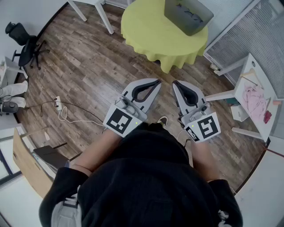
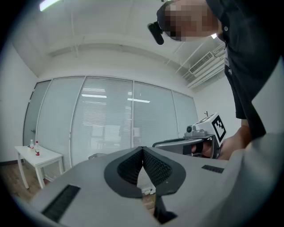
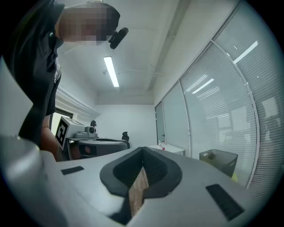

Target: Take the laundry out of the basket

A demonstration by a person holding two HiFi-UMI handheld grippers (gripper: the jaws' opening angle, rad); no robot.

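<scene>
1. Stands on a brown wood-plank floor (image 1: 88, 66), facing a round surface draped in a yellow-green cloth (image 1: 151, 31).
2. Holds the grey left gripper (image 1: 157, 81) low in front of the body, jaws pressed together with nothing between them.
3. Holds the grey right gripper (image 1: 175, 83) just beside it, jaws likewise closed tip to tip and empty.
4. Points both toward the surface without touching it.
5. Leaves the grey rectangular plastic basket (image 1: 197, 26) on the far side of that surface, dark crumpled laundry (image 1: 184, 11) inside, apart from both grippers.
6. Has a black office chair (image 1: 24, 44) at far left and a white side table (image 1: 257, 73) bearing a pink cloth (image 1: 254, 102) at right.
</scene>
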